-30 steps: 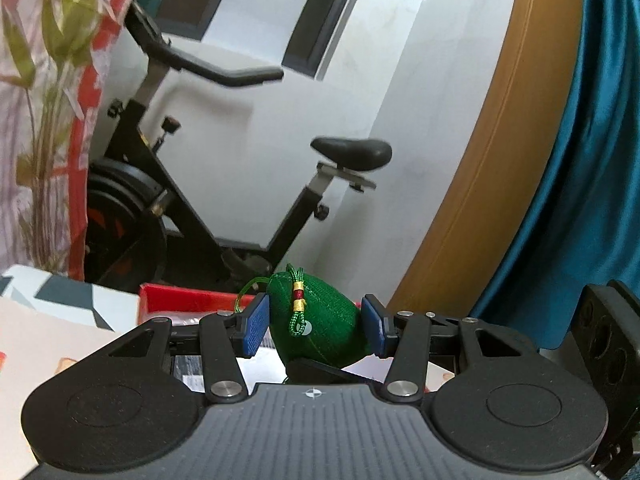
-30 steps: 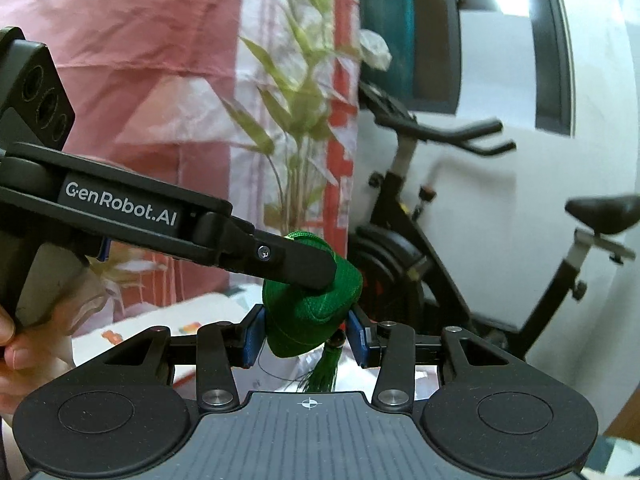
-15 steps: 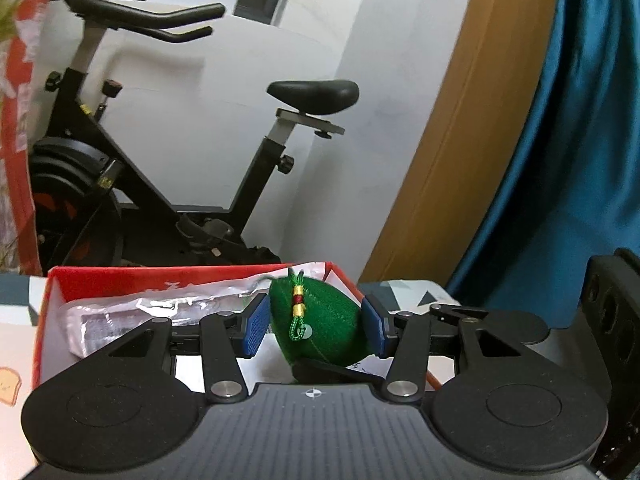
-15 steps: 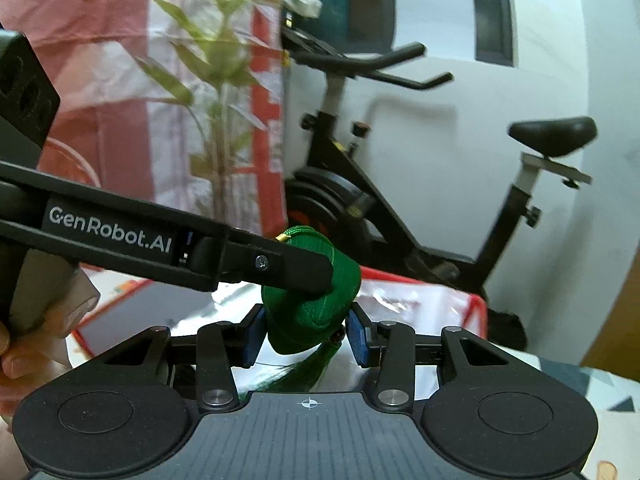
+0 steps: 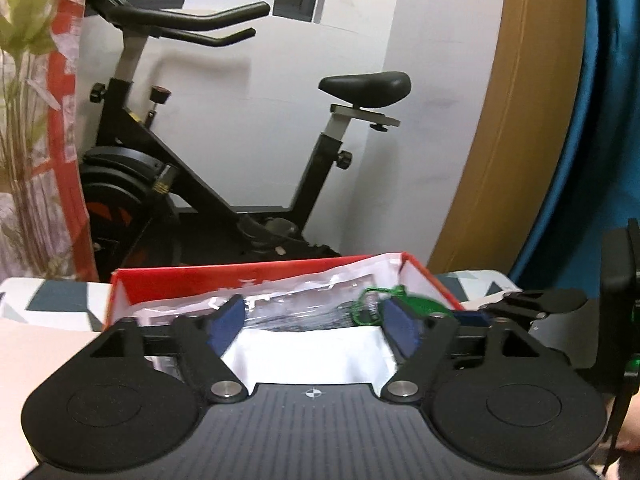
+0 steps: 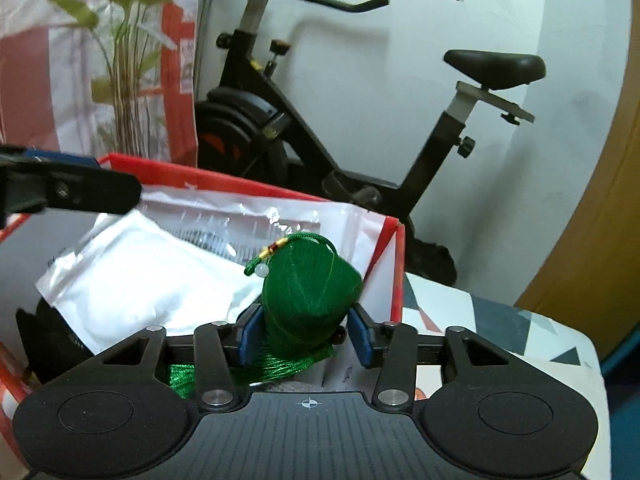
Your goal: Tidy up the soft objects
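Observation:
A green woven pouch [image 6: 310,292] with a cord loop, a bead and a green tassel sits between the blue pads of my right gripper [image 6: 306,334], held over the right end of a red box [image 6: 396,264]. In the left wrist view the pouch [image 5: 420,304] peeks out behind my right pad. My left gripper [image 5: 312,320] is open and empty, over the red box [image 5: 240,276]. A finger of the left gripper [image 6: 76,194] reaches in at the left of the right wrist view.
The box holds a white padded bag [image 6: 136,276], clear plastic packets [image 5: 304,304] and a dark item [image 6: 44,336]. A black exercise bike [image 5: 208,168] stands behind the box. The table cloth [image 6: 500,328] has grey triangles. A blue curtain [image 5: 600,160] hangs right.
My left gripper has opened and let go of the green pouch, moving left of it. The right gripper keeps the pouch and has lowered it over the red box.

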`<action>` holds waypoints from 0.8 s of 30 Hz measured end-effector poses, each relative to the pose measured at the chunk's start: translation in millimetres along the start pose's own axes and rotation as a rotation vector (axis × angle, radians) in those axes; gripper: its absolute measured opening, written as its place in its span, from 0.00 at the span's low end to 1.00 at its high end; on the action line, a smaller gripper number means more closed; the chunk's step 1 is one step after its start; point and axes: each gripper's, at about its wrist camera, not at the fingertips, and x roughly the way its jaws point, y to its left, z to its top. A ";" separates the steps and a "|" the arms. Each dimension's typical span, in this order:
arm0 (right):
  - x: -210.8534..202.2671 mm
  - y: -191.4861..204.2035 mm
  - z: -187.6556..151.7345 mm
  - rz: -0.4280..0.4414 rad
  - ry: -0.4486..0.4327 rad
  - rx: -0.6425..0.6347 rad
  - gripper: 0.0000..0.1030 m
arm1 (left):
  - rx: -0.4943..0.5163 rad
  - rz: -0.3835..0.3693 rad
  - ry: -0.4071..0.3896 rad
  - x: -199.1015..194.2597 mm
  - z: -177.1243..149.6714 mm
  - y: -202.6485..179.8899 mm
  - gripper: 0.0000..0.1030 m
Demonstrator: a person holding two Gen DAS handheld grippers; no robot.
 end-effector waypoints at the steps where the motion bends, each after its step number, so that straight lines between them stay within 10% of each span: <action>1: 0.6 2.1 -0.5 -0.004 0.005 -0.011 0.51 | 0.009 0.019 -0.001 -1.8 0.1 -0.2 0.91; 10: -28.8 2.2 15.6 0.002 -0.032 0.023 0.98 | 0.026 0.160 -0.049 -36.4 17.2 1.2 1.00; 24: -146.7 -4.3 39.5 0.058 -0.184 0.168 1.00 | -0.046 0.291 -0.122 -142.1 34.9 -3.3 1.00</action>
